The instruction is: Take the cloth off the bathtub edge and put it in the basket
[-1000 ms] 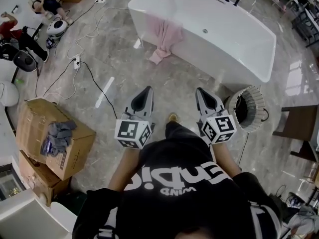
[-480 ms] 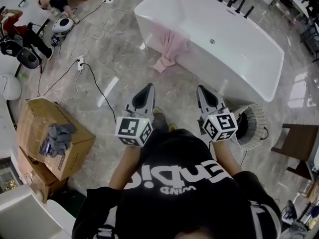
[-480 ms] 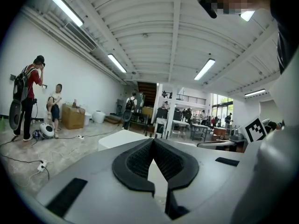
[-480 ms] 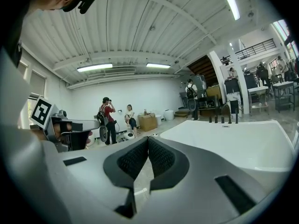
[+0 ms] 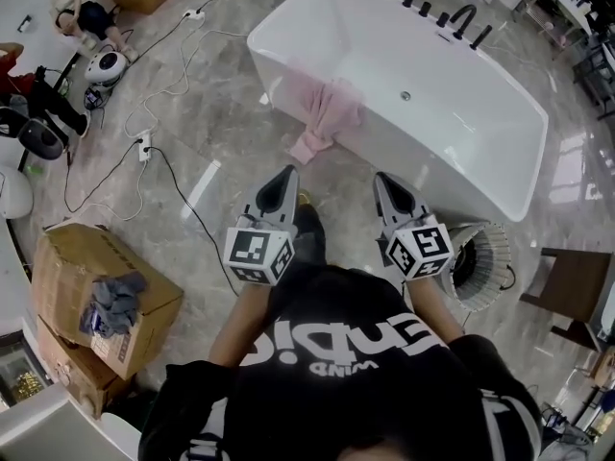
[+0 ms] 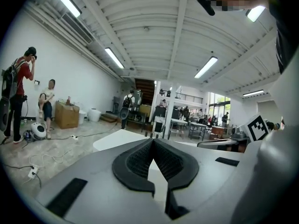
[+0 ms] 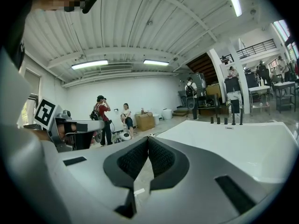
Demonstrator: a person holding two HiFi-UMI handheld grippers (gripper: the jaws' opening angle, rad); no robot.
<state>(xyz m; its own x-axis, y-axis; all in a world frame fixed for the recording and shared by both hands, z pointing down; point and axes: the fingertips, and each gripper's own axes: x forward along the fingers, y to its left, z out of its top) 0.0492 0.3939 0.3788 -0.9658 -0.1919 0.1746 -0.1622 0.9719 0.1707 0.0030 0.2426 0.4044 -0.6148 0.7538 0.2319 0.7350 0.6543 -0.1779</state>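
Note:
A pink cloth (image 5: 329, 111) hangs over the near edge of the white bathtub (image 5: 452, 152), with its lower end trailing onto the floor. A round slatted basket (image 5: 478, 255) stands on the floor by the tub's near right corner. My left gripper (image 5: 286, 174) and right gripper (image 5: 383, 179) are held side by side in front of the person, both shut and empty, pointing toward the tub and well short of the cloth. In the left gripper view the jaws (image 6: 152, 142) meet at their tips with the tub's rim (image 6: 114, 140) beyond. The right gripper (image 7: 148, 139) faces the tub (image 7: 238, 146).
Cardboard boxes (image 5: 67, 277), one holding grey rags (image 5: 113, 299), stand at the left. Cables and a power strip (image 5: 144, 145) lie across the marble floor. People (image 5: 72, 8) sit at the far left. A dark chair (image 5: 569, 291) stands right of the basket. Black taps (image 5: 452, 17) line the tub's far rim.
The person has stepped toward the bathtub, so the tub and cloth sit nearer in the head view. Both grippers stay shut and level.

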